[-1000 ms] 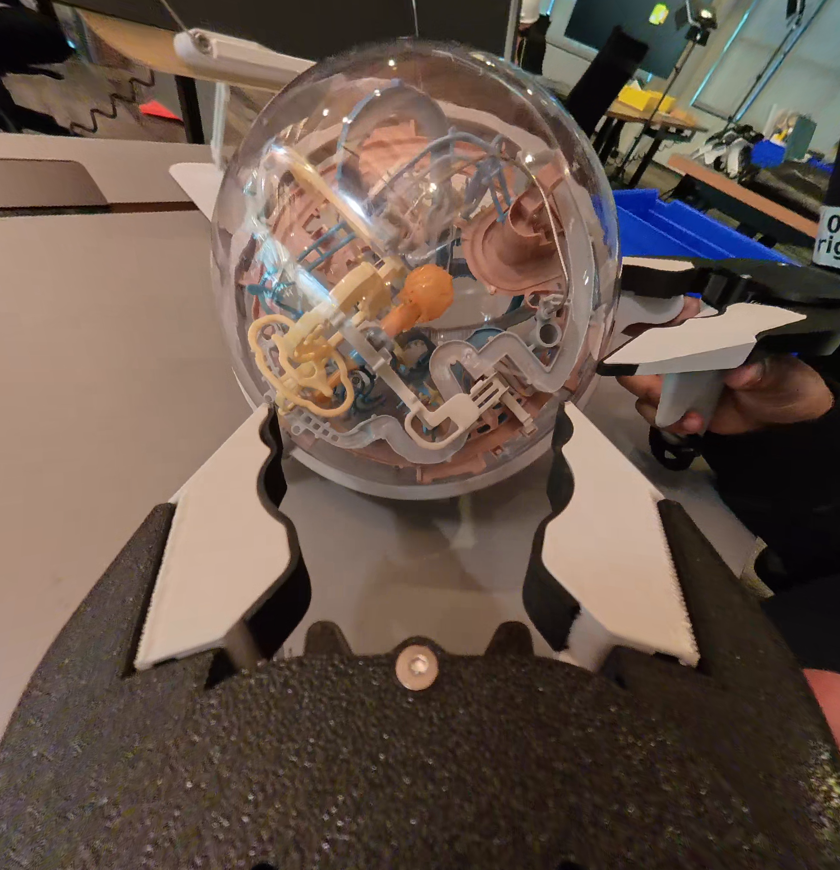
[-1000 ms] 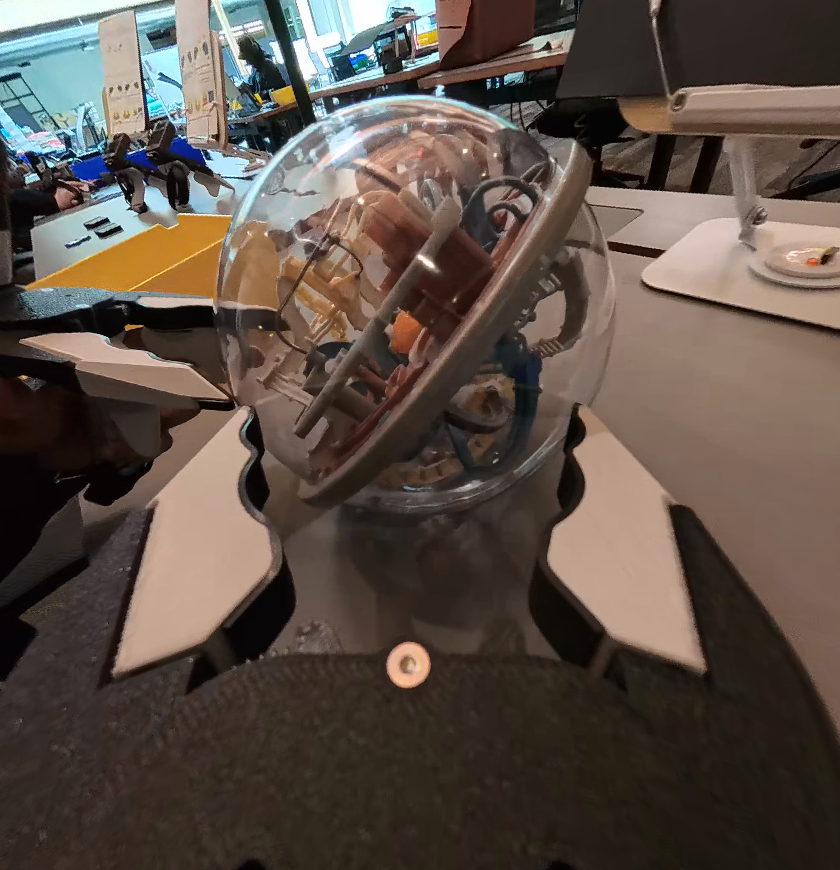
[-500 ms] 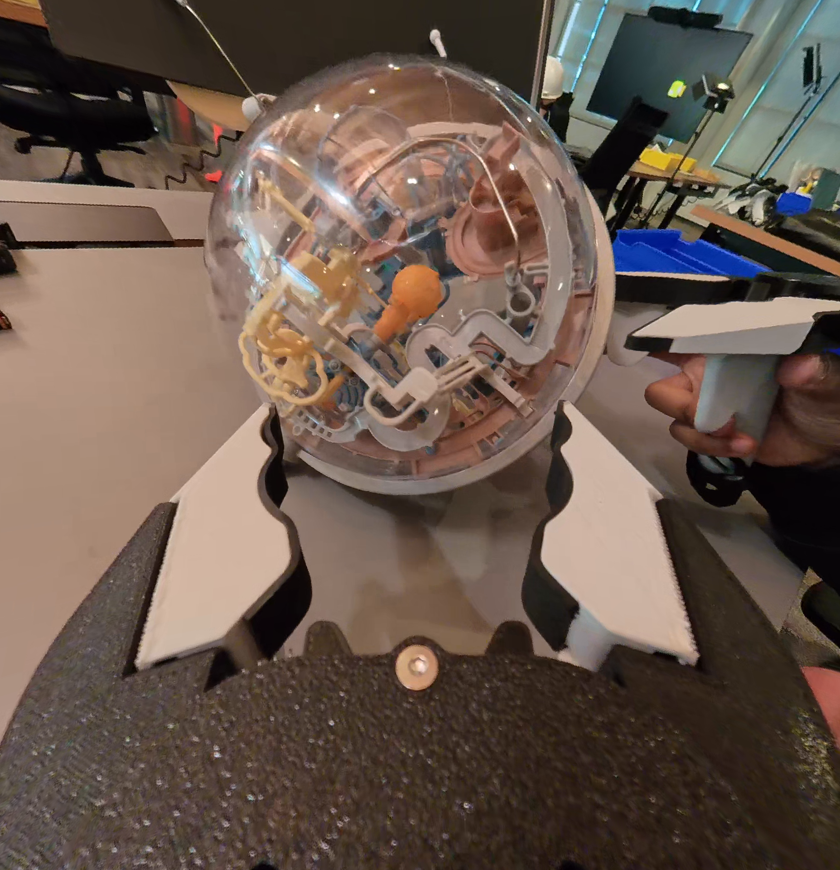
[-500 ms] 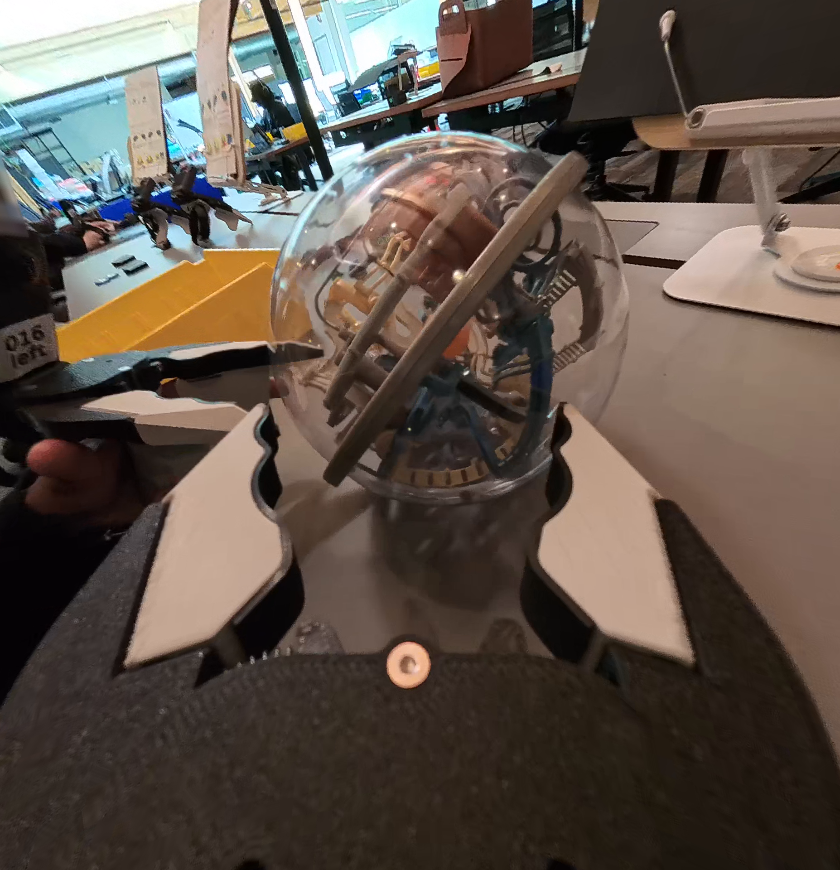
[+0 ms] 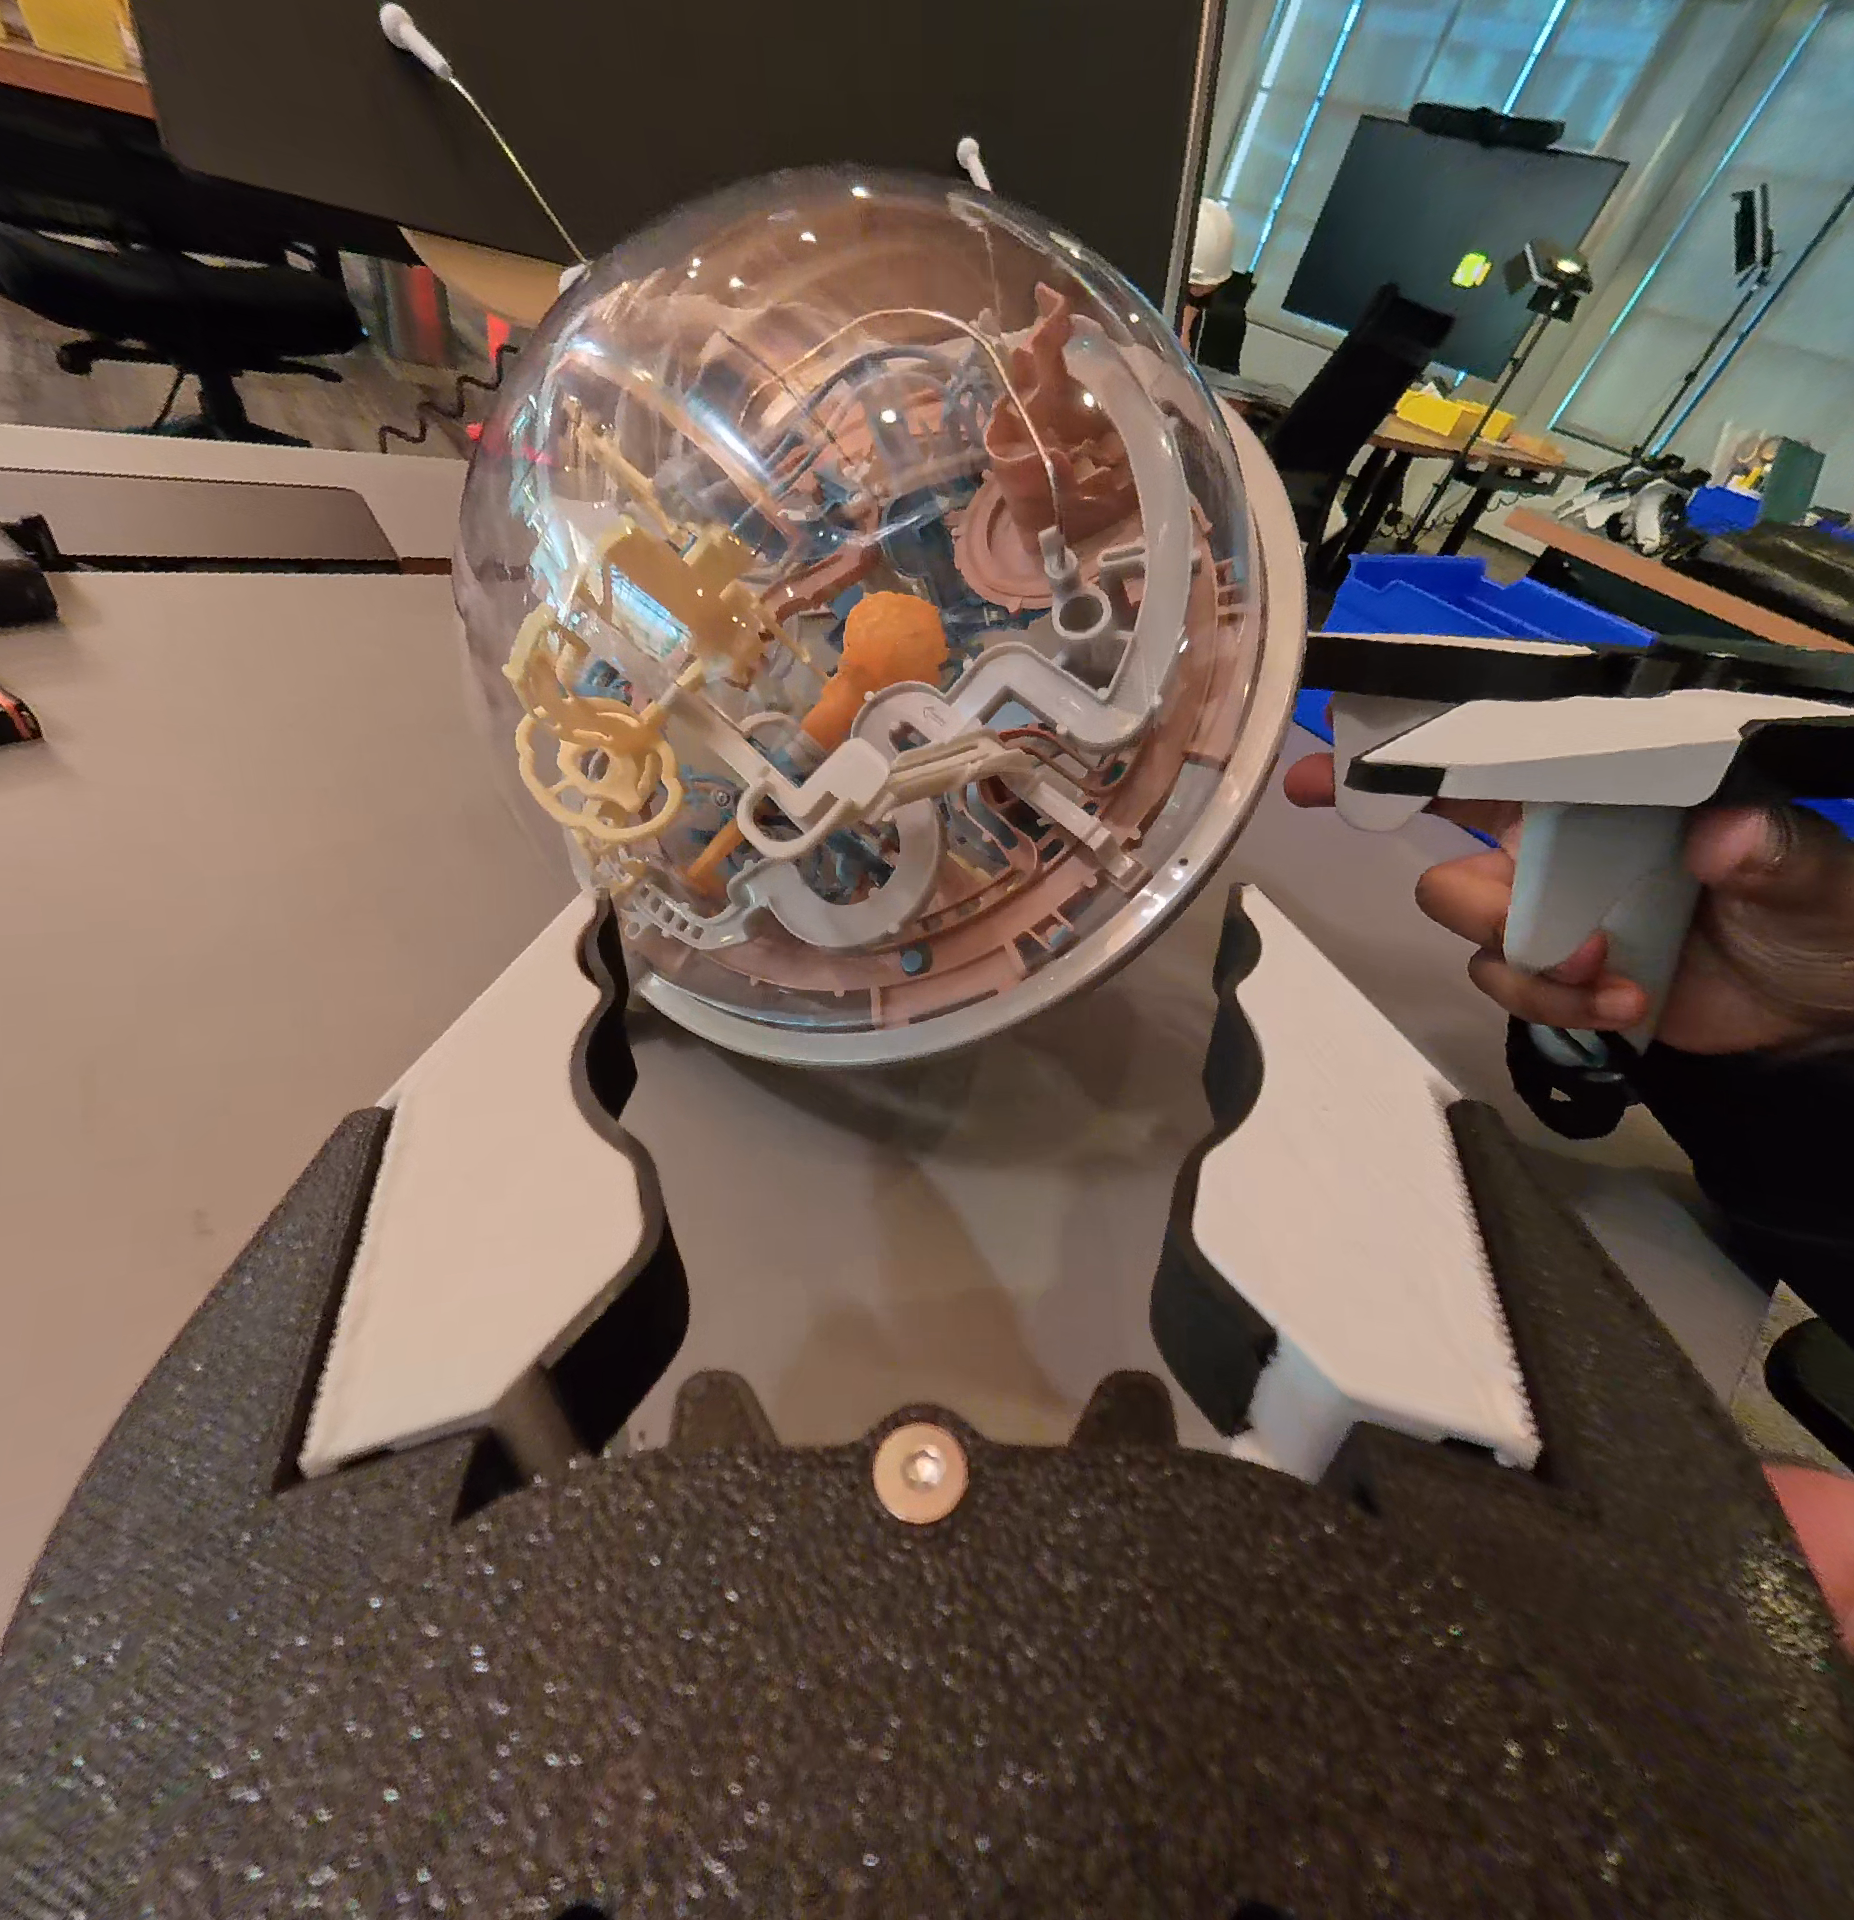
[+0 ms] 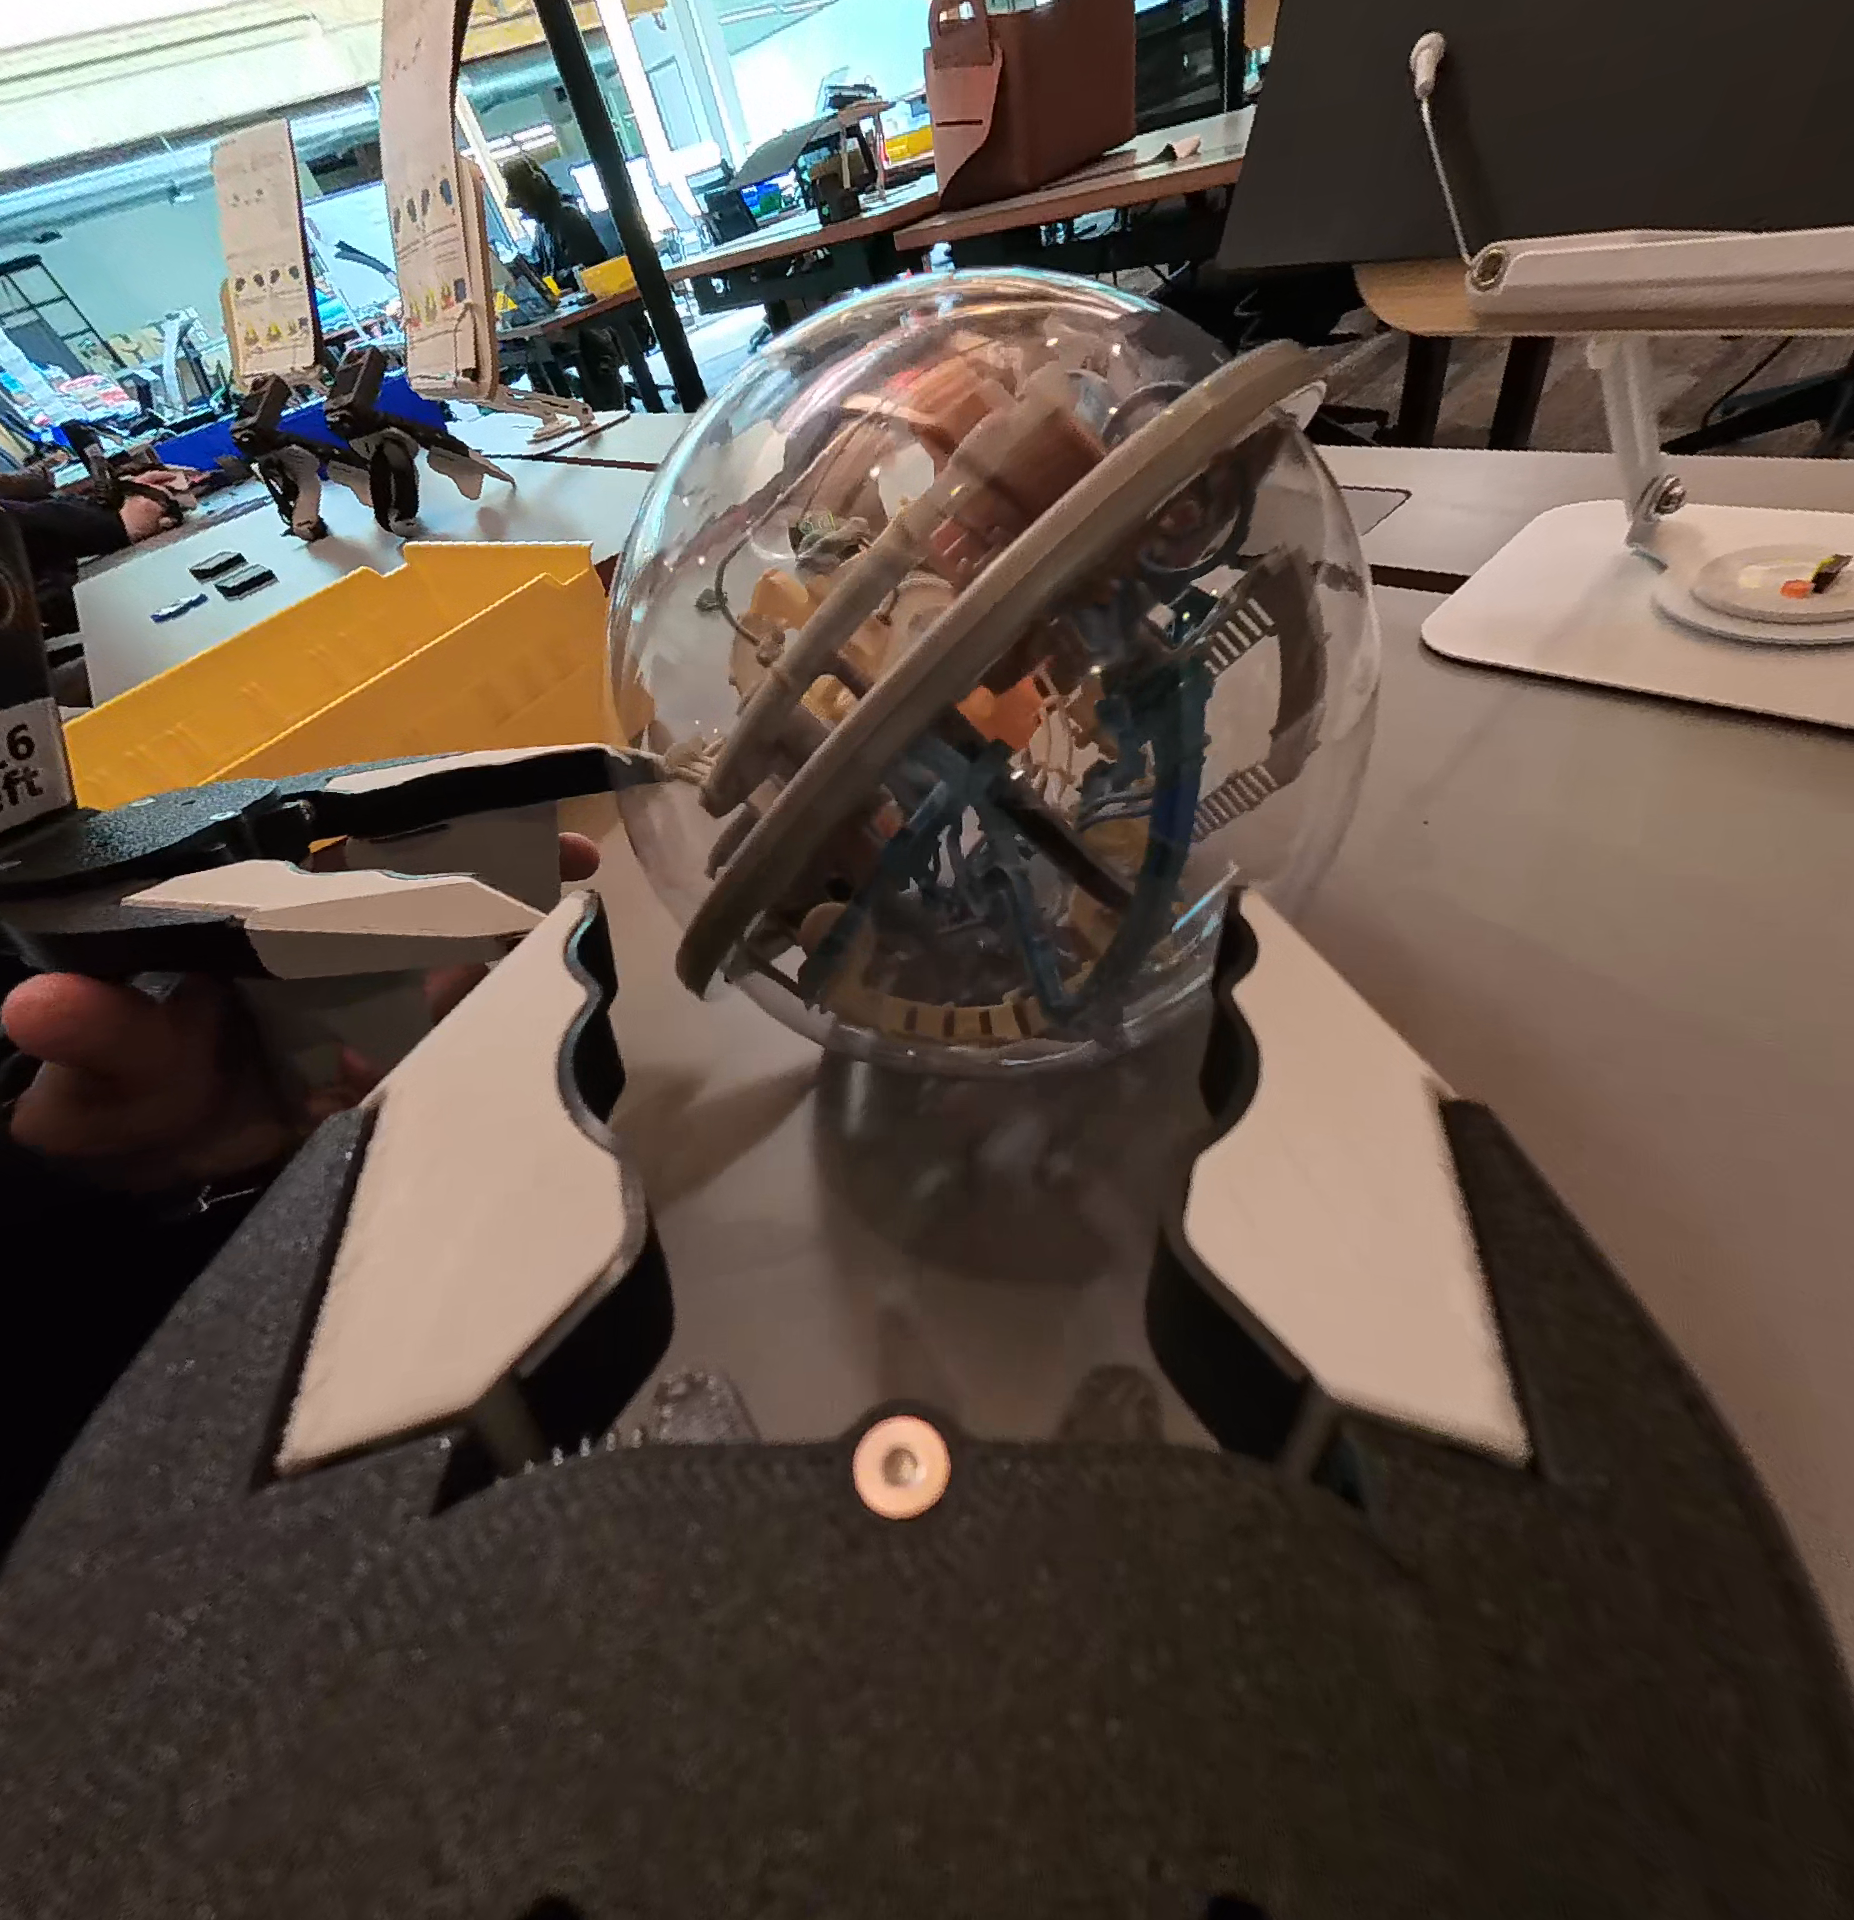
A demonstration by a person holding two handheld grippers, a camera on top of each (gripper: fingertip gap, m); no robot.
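It looks like a big open workshop or robotics lab, not a home. Many long work tables stand in rows far to the back, with black office chairs on a carpet floor. On the tables are plastic bins, a yellow bin and a blue bin, and spare handheld grippers parked on a stand. A dark monitor and lights on tripods stand near tall windows

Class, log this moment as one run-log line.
left claw: open, at maze ball | right claw: open, opposite side | ball: tilted, on table
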